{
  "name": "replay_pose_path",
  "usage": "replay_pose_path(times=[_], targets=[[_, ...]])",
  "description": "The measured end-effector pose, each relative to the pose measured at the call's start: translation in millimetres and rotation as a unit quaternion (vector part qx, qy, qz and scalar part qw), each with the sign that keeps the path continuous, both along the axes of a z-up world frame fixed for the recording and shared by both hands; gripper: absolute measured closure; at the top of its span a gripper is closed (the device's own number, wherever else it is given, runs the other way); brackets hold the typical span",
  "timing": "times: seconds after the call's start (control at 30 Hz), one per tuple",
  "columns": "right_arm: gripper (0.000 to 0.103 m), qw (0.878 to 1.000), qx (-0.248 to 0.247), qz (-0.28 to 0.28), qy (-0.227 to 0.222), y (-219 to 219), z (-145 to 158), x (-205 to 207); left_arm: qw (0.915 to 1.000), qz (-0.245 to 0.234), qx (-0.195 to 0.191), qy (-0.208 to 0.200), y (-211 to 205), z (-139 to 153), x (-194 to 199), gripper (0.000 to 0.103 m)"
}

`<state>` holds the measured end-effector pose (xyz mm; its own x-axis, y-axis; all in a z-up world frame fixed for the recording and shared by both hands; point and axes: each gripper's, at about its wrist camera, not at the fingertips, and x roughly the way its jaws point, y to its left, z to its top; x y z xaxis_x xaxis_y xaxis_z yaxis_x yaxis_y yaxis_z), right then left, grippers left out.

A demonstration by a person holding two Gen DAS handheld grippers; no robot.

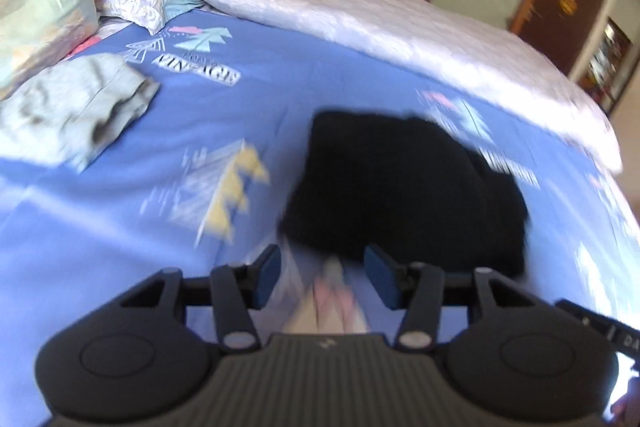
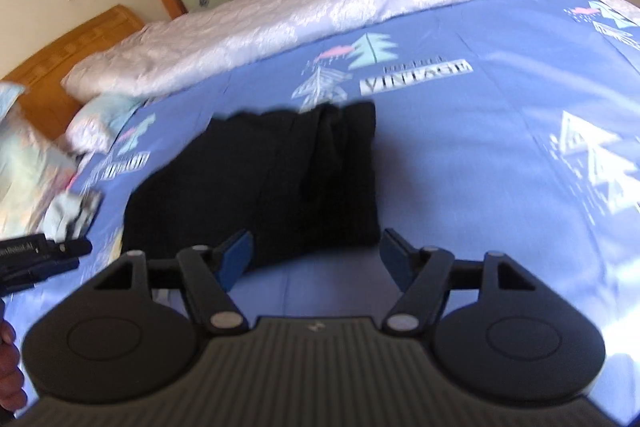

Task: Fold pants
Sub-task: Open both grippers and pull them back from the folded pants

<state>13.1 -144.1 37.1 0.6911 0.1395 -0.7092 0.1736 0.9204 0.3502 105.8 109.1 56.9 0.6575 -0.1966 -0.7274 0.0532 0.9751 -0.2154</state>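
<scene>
Right wrist view: pants [image 2: 256,183] lie folded, soft, limp, best pinched at near edge; left gripper [image 1: 322,277] and right gripper [image 2: 316,261] spread, empty.

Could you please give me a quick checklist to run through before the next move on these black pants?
1. Black pants folded into a compact bundle: ok.
2. Left gripper open, nothing between its fingers: ok.
3. Right gripper open, empty: ok.
4. Pants lying flat on the blue bedsheet, clear of the white quilt: ok.
5. Fold edges neatly aligned: cannot tell, the pictures are blurred.
6. Grey garment apart from the pants: ok.
</scene>
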Motion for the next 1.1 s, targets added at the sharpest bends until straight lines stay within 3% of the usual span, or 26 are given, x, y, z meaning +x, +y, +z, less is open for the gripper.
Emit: replay_pose_path(times=[0.1,0.23,0.43,0.53,0.83,1.1], targets=[[0.030,1.000,-0.001,0.014,0.008,13,11,-54,0.9993,-0.027,0.024,0.012,-6,2,-56,0.051],[0.027,0.999,-0.023,0.029,0.004,29,22,-97,0.9981,-0.045,0.042,0.007,-12,9,-113,0.037],[0.019,1.000,-0.003,0.018,-0.007,23,33,-124,0.9965,-0.054,0.062,-0.018,-16,28,-166,0.007],[0.016,1.000,0.001,0.014,-0.008,25,37,-136,0.9961,-0.051,0.065,-0.031,-18,36,-185,0.000],[0.013,1.000,0.002,0.007,-0.012,40,44,-174,0.9949,-0.039,0.084,-0.039,-22,41,-219,0.000],[0.012,1.000,0.004,-0.002,-0.009,51,39,-182,0.9946,-0.017,0.098,-0.028,-16,33,-227,0.000]])
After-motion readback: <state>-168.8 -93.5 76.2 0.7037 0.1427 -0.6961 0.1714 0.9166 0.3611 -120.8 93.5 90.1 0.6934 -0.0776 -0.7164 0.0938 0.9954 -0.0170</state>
